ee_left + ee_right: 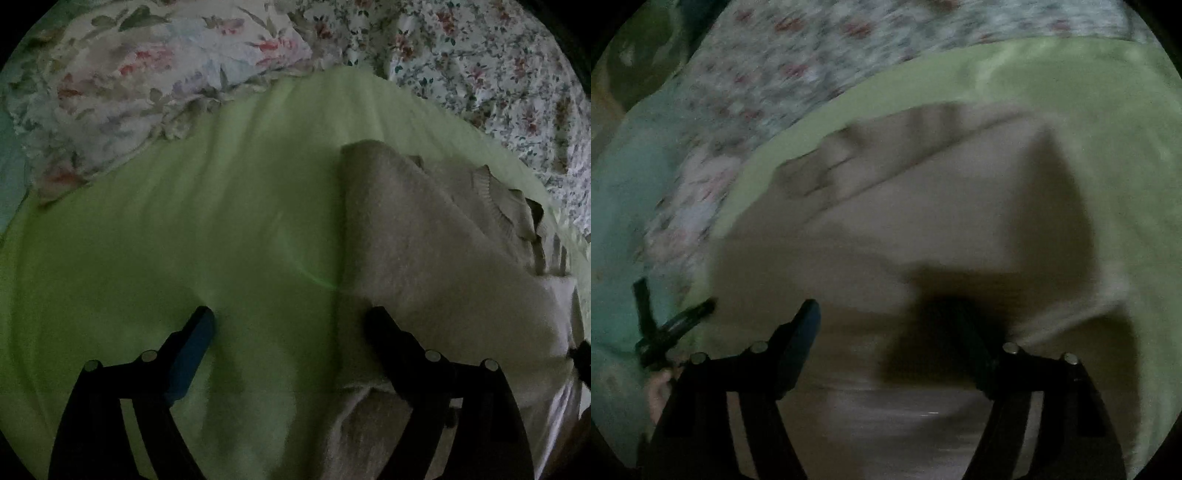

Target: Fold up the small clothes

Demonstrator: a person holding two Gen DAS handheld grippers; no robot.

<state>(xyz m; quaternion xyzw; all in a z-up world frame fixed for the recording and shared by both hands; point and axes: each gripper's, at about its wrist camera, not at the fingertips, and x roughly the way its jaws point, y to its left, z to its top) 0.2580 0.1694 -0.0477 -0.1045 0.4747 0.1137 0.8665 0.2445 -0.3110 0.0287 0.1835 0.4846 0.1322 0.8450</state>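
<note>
Left wrist view is looking down at a light green sheet spread over the bed, floral bedding bunching along the far edge. A beige knit garment is lying on the sheet, partly folded, its long axis running away from the camera and leaning toward the right. The left gripper is hovering with fingers spread wide and nothing between them; one finger is standing over bare sheet, the other over the garment's near left edge. So the cloth is lying ahead and to the right of it.

Right wrist view is blurring heavily. The right gripper is sitting directly over the garment, fingers apart, cloth filling the gap below them; whether the pads are touching it is not readable. The left gripper's tip is showing at the left margin, just off the garment's edge.

Judgement: the right hand is the nearer one, squarely above the cloth; the left is needing to shift rightward to catch the edge.
</note>
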